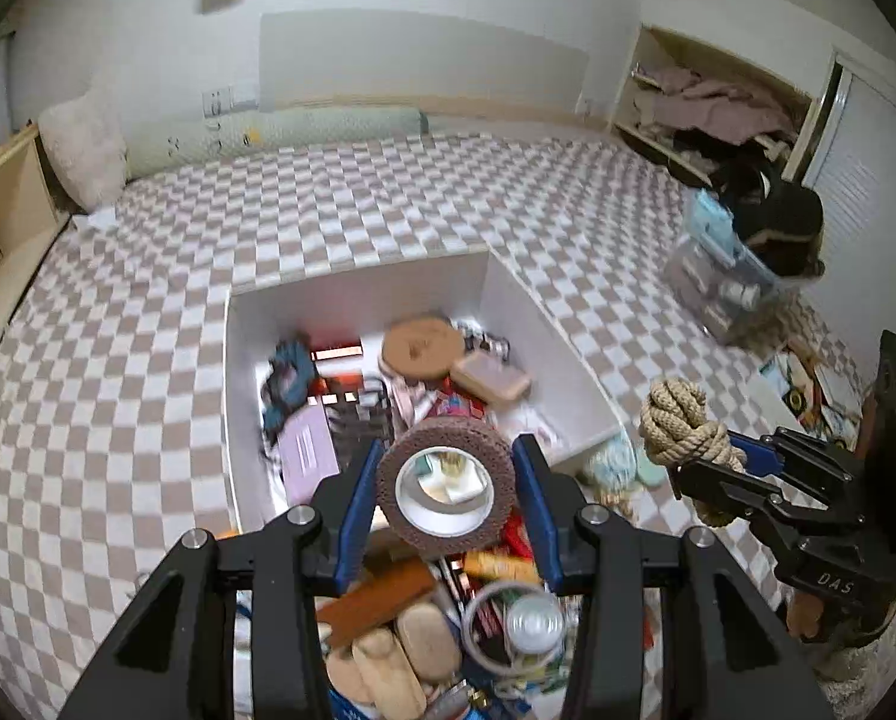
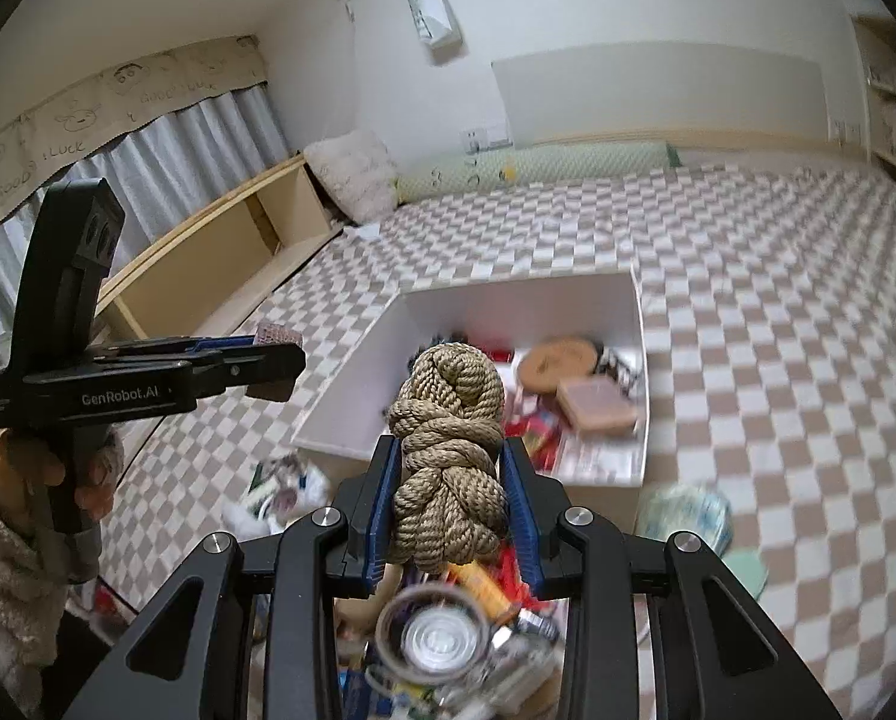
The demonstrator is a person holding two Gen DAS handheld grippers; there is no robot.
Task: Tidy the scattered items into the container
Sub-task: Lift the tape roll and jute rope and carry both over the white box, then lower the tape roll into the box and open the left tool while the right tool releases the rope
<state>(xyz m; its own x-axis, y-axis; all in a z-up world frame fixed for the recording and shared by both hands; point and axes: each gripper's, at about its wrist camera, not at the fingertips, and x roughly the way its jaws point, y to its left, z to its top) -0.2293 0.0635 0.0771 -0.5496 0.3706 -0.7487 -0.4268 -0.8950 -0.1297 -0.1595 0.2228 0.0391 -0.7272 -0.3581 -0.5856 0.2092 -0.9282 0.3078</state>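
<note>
My left gripper [image 1: 446,483] is shut on a brown foam tape roll [image 1: 446,492] with a white core, held in the air above the near end of a white open box [image 1: 538,312]. My right gripper [image 2: 451,492] is shut on a knotted bundle of tan rope [image 2: 448,450], also raised, in front of the white box [image 2: 640,324]. In the left wrist view the right gripper [image 1: 712,462] and its rope [image 1: 682,420] hang to the right of the box. The left gripper [image 2: 267,360] shows at the left of the right wrist view, a hand under it. The box holds a round cork disc [image 1: 422,345], a pink case [image 1: 490,377] and several other items.
Loose items lie heaped below both grippers: a glass jar [image 2: 438,639], wooden pieces [image 1: 387,654], packets. The box sits on a brown-and-white checkered bedspread [image 1: 147,312]. A clear bin [image 1: 724,282] with a dark hat stands right, open shelves [image 1: 712,108] behind. A wooden ledge [image 2: 219,240] runs left.
</note>
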